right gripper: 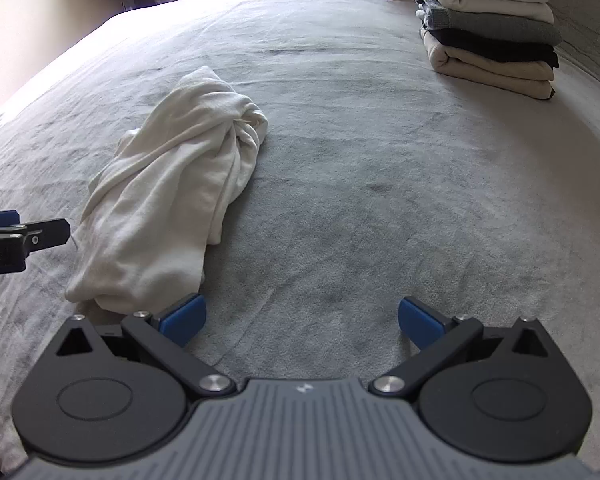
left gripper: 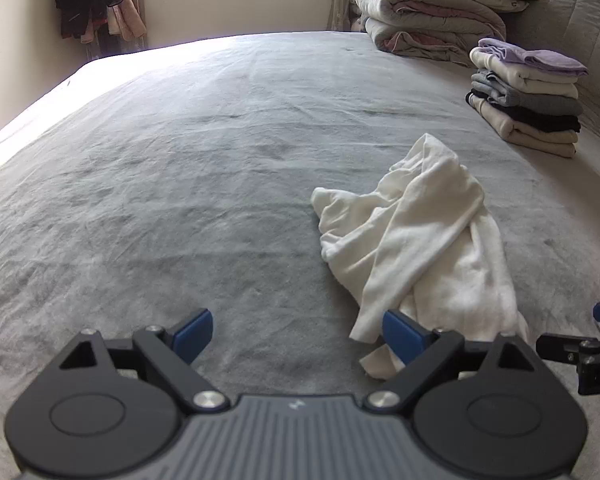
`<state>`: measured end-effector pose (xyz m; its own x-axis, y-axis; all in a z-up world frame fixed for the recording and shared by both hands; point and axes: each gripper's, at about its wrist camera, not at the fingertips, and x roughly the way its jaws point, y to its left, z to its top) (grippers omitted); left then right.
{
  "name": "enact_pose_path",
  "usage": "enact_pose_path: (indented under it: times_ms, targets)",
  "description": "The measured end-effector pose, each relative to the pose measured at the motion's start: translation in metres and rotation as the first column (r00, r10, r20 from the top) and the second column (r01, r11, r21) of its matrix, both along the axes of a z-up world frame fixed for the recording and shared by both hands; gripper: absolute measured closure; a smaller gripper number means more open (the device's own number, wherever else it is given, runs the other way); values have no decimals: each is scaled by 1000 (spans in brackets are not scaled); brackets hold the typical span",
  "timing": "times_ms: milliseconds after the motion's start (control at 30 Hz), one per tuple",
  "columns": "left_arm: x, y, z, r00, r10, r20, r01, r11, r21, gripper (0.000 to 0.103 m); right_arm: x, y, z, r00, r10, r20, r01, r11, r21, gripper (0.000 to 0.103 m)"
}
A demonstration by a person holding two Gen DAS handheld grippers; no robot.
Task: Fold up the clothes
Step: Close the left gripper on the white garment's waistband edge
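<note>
- White, soft knit garment (left gripper: 416,240) lies crumpled and twisted on the grey bedsheet (left gripper: 180,200), unfolded, between my two tools.
- Its long axis runs away from me, near end by the fingertips, far end bunched into a gathered knot toward the folded stack (right gripper: 492,28).
- From my left gripper (left gripper: 298,336) it lies ahead and to the right; the near hem touches or sits just beside the right blue pad (left gripper: 404,336), which partly covers it.
- From my right gripper (right gripper: 302,320) it lies ahead and to the left, near edge just beside the left pad (right gripper: 184,320).
- Both grippers have jaws spread wide, holding nothing.
- Judgement: each tool is about equally near the near end; the left seems marginally closer to the loose hem.
- Fabric looks thin, limp, ropy where twisted; expect it to drag and untwist when lifted.
- Stack holds flat-folded lilac, cream, grey, black and beige pieces, well apart from the white one.
- Sheet is wrinkled, matte, slightly fuzzy.
</note>
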<state>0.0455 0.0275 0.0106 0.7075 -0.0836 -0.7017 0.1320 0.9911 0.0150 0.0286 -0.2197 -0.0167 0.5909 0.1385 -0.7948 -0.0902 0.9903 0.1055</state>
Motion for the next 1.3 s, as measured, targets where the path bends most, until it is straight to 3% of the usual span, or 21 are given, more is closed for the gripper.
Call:
enact_pose_path:
  times_ms: [133, 200, 233, 300, 400, 633, 833, 933, 1233, 1300]
  targets:
    - [3, -8, -2, 997, -71, 35, 73, 994, -79, 22, -4, -1, 10, 999, 1, 40, -3, 998, 58, 0]
    - [4, -12, -6, 995, -89, 34, 92, 990, -103, 44, -5, -2, 14, 998, 1, 61, -6, 997, 81, 0]
    - [3, -13, -7, 995, -92, 36, 96, 988, -122, 50, -6, -2, 16, 998, 0, 71, -7, 995, 96, 0]
    - [1, -14, -7, 994, -99, 40, 104, 982, -160, 74, -7, -8, 19, 995, -7, 99, -8, 988, 154, 0]
    - [-3, -16, -8, 993, -108, 47, 116, 969, -216, 95, -7, -14, 24, 994, -31, 109, 6, 975, 220, 0]
    - [-19, -19, 2, 979, -184, 88, 203, 920, -334, 99, -7, -25, 32, 993, -48, 112, 12, 952, 305, 5]
    - [-36, -40, 8, 934, -346, 89, 354, 860, -369, 101, -5, -30, 35, 994, -53, 93, 17, 935, 353, 10]
    - [-40, -51, 7, 915, -397, 72, 396, 850, -346, 101, -5, -29, 34, 995, -36, 95, 1, 936, 353, 17]
    - [-40, -49, 8, 907, -420, 35, 407, 851, -331, 100, -4, -27, 31, 997, -28, 75, -1, 929, 370, 18]
    - [-39, -46, 8, 912, -410, 24, 394, 855, -336, 98, -3, -24, 30, 998, -18, 67, -9, 929, 371, 23]
